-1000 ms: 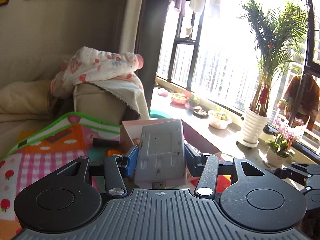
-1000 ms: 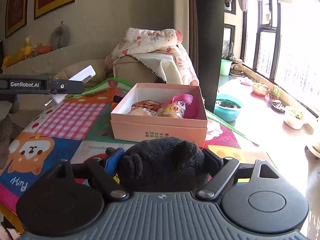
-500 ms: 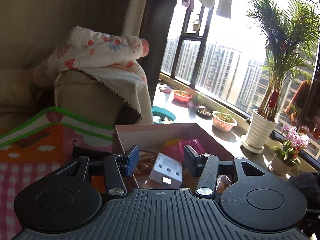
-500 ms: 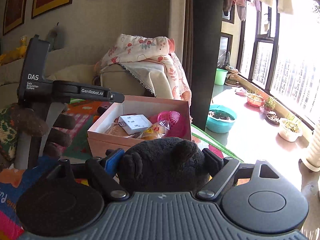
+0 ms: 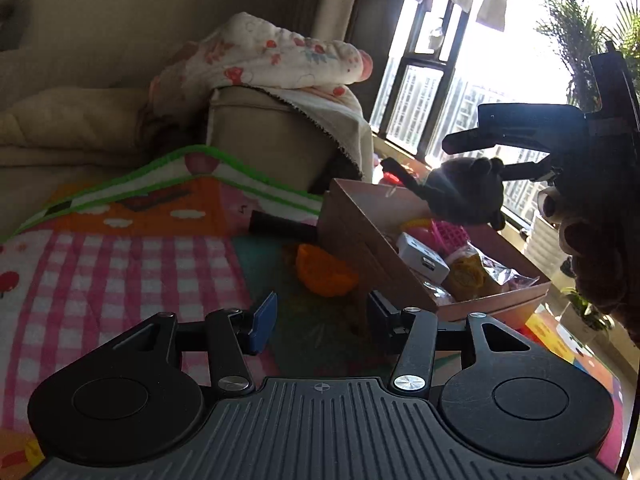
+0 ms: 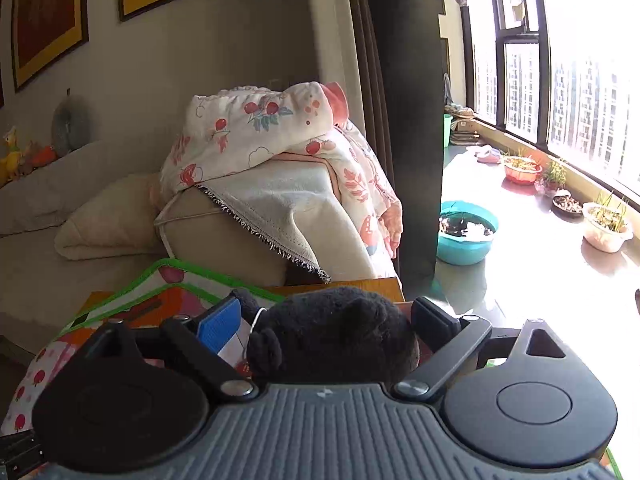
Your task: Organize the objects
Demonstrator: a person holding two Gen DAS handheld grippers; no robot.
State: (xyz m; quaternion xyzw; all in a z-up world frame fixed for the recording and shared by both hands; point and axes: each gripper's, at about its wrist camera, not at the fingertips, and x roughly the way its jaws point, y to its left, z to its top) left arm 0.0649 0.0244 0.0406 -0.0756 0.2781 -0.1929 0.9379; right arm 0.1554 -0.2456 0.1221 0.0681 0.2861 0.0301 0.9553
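My left gripper [image 5: 320, 320] is open and empty, low over the play mat beside the pink box [image 5: 360, 236]. The box holds a white adapter [image 5: 422, 258], a pink toy [image 5: 450, 234] and wrapped snacks [image 5: 466, 276]. An orange piece [image 5: 324, 270] and a black cylinder [image 5: 282, 227] lie on the mat left of the box. My right gripper [image 6: 330, 328] is wide around a black plush toy [image 6: 340, 332]; the left wrist view shows the plush [image 5: 464, 192] above the box's far end. Whether the pads still press it is unclear.
A colourful play mat [image 5: 120, 264] covers the floor. A sofa arm draped with a floral blanket [image 6: 264, 140] stands behind the box. A teal basin [image 6: 466, 236] and potted plants [image 6: 604, 224] sit on the sunny window ledge at right.
The left gripper let the white adapter go into the box and drew back left and down. The right gripper carried the plush forward over the box, and its jaws have widened.
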